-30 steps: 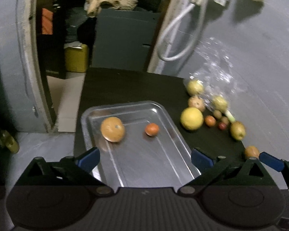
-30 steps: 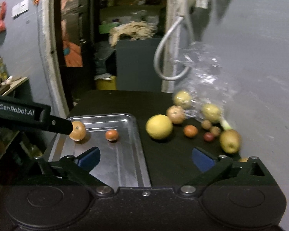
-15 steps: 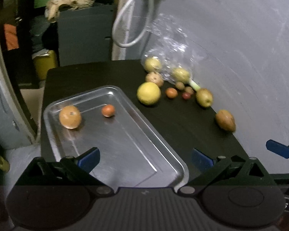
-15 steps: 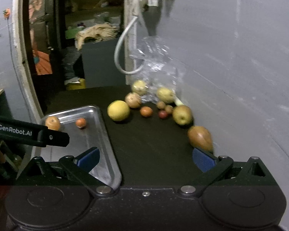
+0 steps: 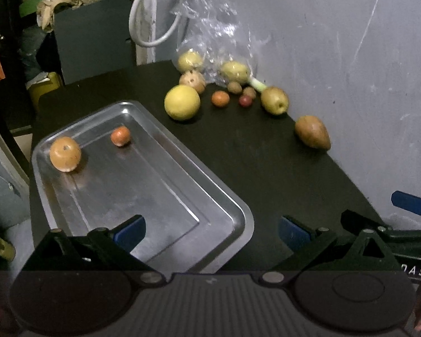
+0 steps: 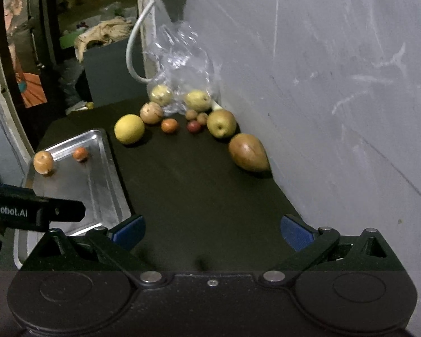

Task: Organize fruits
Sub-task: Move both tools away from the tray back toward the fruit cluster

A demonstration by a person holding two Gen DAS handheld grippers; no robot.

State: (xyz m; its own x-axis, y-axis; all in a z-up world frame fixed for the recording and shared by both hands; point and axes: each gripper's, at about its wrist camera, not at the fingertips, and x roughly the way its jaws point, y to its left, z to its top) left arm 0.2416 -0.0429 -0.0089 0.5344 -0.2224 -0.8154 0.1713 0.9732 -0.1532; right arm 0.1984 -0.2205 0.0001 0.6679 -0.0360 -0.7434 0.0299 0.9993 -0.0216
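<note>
A metal tray (image 5: 221,202) (image 6: 109,168) lies on the left of the black table and holds an orange fruit (image 5: 65,154) (image 6: 43,162) and a small orange one (image 5: 120,136) (image 6: 80,154). Loose on the table are a big yellow fruit (image 5: 182,102) (image 6: 129,128), a brown mango (image 5: 312,132) (image 6: 248,151), a pear (image 5: 274,100) (image 6: 221,123) and several small fruits by a clear plastic bag (image 5: 219,42) (image 6: 182,64). My left gripper (image 5: 212,229) is open above the tray's near end. My right gripper (image 6: 212,227) is open over bare table, well short of the mango.
A grey wall (image 6: 336,84) runs close along the table's right edge. A white hose loop (image 5: 154,19) hangs behind the fruit. A dark cabinet (image 5: 92,42) with cloth on top stands past the table's far end.
Both grippers pulled back toward the table's near end and swung right. The brown mango came into full view. No fruit has moved, and both stayed open.
</note>
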